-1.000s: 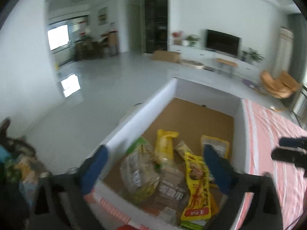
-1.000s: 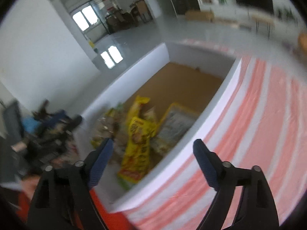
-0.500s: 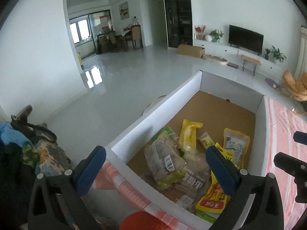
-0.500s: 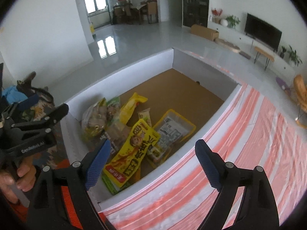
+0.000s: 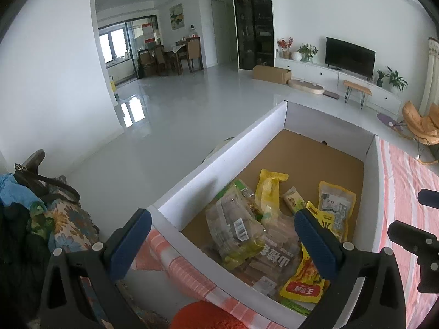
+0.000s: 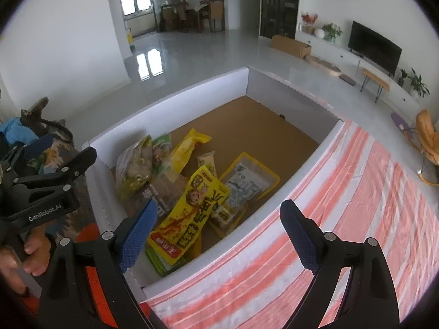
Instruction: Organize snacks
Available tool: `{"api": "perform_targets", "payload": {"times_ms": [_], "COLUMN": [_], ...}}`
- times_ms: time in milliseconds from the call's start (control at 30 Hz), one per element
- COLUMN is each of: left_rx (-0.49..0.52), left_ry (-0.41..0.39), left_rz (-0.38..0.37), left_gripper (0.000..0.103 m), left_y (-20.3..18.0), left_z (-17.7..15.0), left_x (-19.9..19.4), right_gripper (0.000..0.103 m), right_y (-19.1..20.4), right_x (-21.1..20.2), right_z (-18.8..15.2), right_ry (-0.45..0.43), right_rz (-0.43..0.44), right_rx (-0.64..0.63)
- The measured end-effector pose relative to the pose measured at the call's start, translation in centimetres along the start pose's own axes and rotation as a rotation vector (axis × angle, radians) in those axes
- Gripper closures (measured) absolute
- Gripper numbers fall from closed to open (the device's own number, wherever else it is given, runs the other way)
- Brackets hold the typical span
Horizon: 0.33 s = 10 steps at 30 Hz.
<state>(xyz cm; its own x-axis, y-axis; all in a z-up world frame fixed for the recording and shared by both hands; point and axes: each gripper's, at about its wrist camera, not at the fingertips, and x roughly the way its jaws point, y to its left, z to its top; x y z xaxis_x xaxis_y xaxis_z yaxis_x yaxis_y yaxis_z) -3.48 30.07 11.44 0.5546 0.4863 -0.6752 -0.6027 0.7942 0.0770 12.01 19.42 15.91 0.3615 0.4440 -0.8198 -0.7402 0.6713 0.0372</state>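
The snack packets lie heaped in the near end of a white-walled box (image 6: 175,101) with a brown cardboard floor, just ahead of and below our right hand-held gripper (image 6: 216,233). Topmost is a long yellow pouch (image 6: 192,213), flat, glossy and limp; we judge it light and slippery, likely to sag and slide if pinched mid-panel, so its crimped end seal near the gripper looks the best hold. Beyond it, to the left, sits a bulky clear bag (image 6: 134,167) of wrapped pieces, soft and shifting; its gathered top edge would give firmer purchase than the belly. A yellow-edged zip pouch (image 6: 247,181) lies flat farther right, a narrow yellow packet (image 6: 189,145) and a small stick packet (image 6: 207,160) beyond. Contents may crush, so we would grip gently.

Our right hand-held gripper stands wide with nothing between its pads. Our left hand-held gripper (image 5: 219,244) is likewise wide and empty, over the box's near-left corner. A pink-striped cloth (image 6: 343,205) covers the counter to the right.
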Motion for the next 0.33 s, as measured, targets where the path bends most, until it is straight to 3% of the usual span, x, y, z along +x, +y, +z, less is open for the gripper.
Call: {"api": "perform_targets", "payload": {"times_ms": [333], "left_rx": [-0.022], "left_ry": [-0.018], "left_rz": [-0.019], "left_gripper": [0.0], "left_y": [0.27], "left_z": [-0.15], "left_x": [-0.28], "right_gripper": [0.01], "right_y": [0.08], "right_x": [0.21], "right_z": [0.1], "right_ry": [0.002], "right_rz": [-0.002], "right_rx": [0.003]}}
